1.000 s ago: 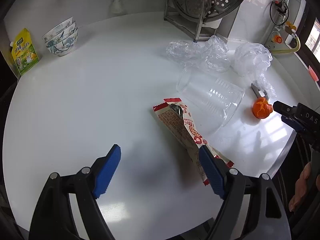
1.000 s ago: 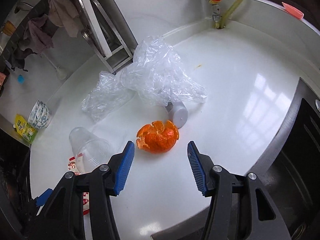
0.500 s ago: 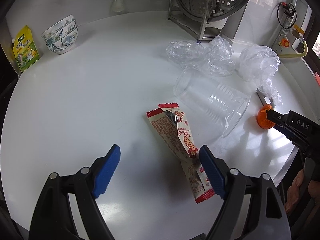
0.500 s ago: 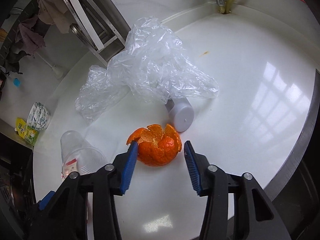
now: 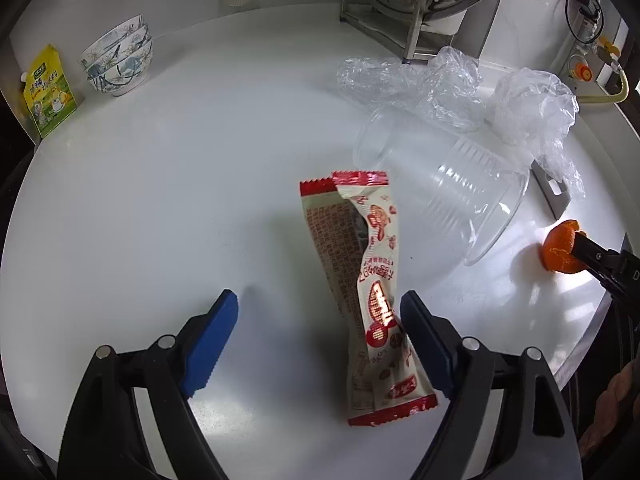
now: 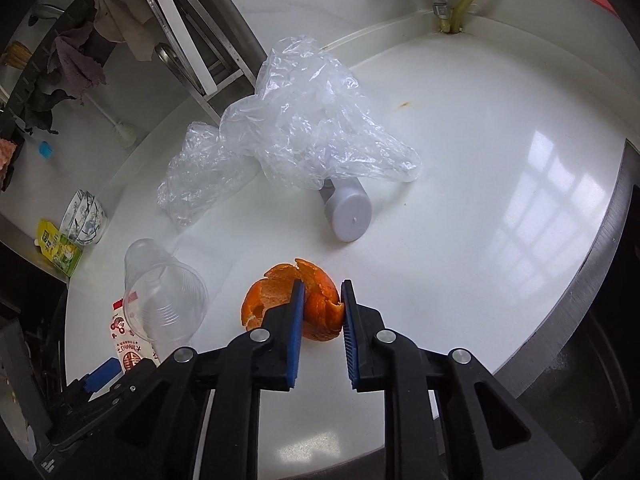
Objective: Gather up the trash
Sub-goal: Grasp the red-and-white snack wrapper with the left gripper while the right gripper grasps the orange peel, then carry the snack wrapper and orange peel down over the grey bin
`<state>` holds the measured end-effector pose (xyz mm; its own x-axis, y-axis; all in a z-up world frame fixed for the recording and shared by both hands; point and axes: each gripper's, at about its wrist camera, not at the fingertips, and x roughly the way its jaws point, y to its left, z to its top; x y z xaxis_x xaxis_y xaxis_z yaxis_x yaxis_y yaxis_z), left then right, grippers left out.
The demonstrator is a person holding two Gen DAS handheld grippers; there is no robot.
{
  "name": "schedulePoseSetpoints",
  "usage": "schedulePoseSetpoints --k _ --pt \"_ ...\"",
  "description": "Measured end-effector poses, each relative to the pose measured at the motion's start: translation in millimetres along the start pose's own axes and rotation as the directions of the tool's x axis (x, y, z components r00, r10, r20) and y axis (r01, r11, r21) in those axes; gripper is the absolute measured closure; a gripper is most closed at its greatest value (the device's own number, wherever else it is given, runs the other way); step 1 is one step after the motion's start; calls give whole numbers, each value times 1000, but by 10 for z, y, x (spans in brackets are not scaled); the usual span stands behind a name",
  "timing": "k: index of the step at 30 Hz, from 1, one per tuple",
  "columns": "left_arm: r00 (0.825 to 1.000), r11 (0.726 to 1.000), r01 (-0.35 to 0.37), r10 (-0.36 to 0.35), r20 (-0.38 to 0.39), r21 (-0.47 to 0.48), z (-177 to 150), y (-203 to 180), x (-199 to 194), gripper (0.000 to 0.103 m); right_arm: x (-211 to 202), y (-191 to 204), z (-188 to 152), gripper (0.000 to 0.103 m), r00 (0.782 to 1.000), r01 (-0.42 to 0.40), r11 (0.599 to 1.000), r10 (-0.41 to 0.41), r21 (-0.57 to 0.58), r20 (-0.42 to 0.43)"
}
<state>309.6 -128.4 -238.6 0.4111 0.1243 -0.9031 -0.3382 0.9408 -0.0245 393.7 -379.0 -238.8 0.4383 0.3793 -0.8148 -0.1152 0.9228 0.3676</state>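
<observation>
Orange peel point(image 6: 316, 308) sits pinched in right claw point(image 6: 322, 302), just closing.

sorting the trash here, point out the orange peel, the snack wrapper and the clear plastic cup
orange peel point(image 6: 320, 308), right wrist view, skin between the pads
snack wrapper point(image 5: 360, 264), left wrist view, printed middle
clear plastic cup point(image 5: 452, 184), left wrist view, ribbed side wall

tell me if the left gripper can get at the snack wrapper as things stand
Probably yes: the left gripper is open, and the snack wrapper lies flat by its right finger with nothing on top. The clear cup sits beyond it.
</observation>
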Motion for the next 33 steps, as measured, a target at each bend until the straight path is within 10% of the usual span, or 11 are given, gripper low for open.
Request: schedulePoseSetpoints --k 6,23,33 --pt "1000 999 -5 4 9 46 9 -39 -28 73 -46 2 -58 86 1000 1 1000 -1 -6 5" --pt "991 979 76 -94 92 188 -31 176 -657 79 -539 370 -465 89 999 -11 1000 10 17 44" --pt "961 890 171 -245 126 423 -311 375 -1077 79 -1116 660 -1227 89 985 62 984 -87 167 151"
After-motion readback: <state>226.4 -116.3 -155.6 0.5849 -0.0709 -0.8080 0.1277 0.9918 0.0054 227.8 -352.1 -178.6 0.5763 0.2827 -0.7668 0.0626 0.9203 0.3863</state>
